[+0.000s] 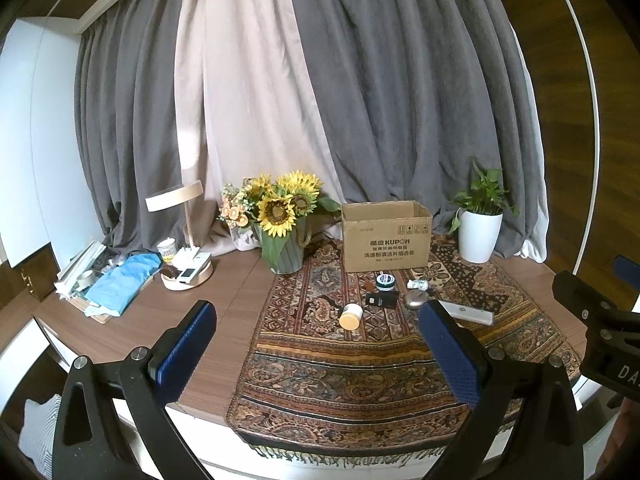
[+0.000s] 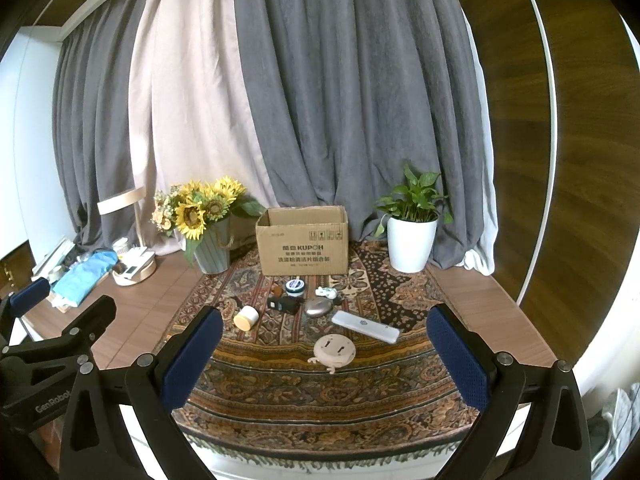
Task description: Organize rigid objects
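Small objects lie on a patterned cloth point(image 2: 320, 392) before an open cardboard box point(image 2: 302, 240): a cream jar on its side point(image 2: 246, 317), a dark round tin point(image 2: 295, 287), a black item point(image 2: 285, 304), a grey oval case point(image 2: 319, 306), a white remote point(image 2: 365, 326), a small white figure point(image 2: 325, 292) and a beige round disc point(image 2: 334, 352). The jar point(image 1: 351, 315), tin point(image 1: 385, 281), remote point(image 1: 468, 312) and box point(image 1: 386, 236) also show in the left wrist view. My left gripper point(image 1: 318, 352) and right gripper point(image 2: 326, 364) are open and empty, held above the table's near edge.
A sunflower vase point(image 2: 210, 250) stands left of the box and a white potted plant point(image 2: 412, 244) right of it. A lamp with a tray of items point(image 1: 188, 274) and blue cloth point(image 1: 120, 284) sit at the far left. Grey curtains hang behind.
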`<state>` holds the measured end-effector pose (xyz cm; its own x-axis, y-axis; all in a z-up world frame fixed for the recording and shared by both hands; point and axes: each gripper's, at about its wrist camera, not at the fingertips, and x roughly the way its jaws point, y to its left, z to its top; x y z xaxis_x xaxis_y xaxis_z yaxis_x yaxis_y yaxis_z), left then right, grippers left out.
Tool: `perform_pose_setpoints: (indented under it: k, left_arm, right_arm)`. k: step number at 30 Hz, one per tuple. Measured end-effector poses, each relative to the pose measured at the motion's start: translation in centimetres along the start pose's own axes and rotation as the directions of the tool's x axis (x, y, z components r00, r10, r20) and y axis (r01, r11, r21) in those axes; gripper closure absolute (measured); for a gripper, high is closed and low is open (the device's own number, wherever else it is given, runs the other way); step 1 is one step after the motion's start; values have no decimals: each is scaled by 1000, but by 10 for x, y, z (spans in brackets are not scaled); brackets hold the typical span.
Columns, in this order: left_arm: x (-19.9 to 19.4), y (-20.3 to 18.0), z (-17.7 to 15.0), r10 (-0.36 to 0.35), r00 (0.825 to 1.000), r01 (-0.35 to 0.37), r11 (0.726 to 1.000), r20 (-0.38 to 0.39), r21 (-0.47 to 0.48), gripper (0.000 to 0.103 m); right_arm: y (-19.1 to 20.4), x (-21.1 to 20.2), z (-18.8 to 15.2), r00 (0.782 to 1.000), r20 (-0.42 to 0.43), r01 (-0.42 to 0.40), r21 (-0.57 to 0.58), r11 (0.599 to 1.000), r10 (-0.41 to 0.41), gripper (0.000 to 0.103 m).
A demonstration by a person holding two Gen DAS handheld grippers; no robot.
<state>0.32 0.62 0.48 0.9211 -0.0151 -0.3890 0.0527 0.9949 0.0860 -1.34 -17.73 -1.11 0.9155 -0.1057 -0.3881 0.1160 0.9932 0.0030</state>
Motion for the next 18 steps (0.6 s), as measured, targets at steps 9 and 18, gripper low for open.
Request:
perform_pose_setpoints:
  k: [9, 18]
  left_arm:
    - [-1, 2, 1, 3, 1000, -3, 1000, 2, 0, 0]
    - [-1, 4, 1, 4, 1000, -4, 1000, 5, -2, 0]
  right_arm:
    - [2, 0, 0, 1000, 3, 2, 1, 1000, -2, 0]
    - [2, 0, -1, 1000, 3, 3, 0, 1000, -3, 0]
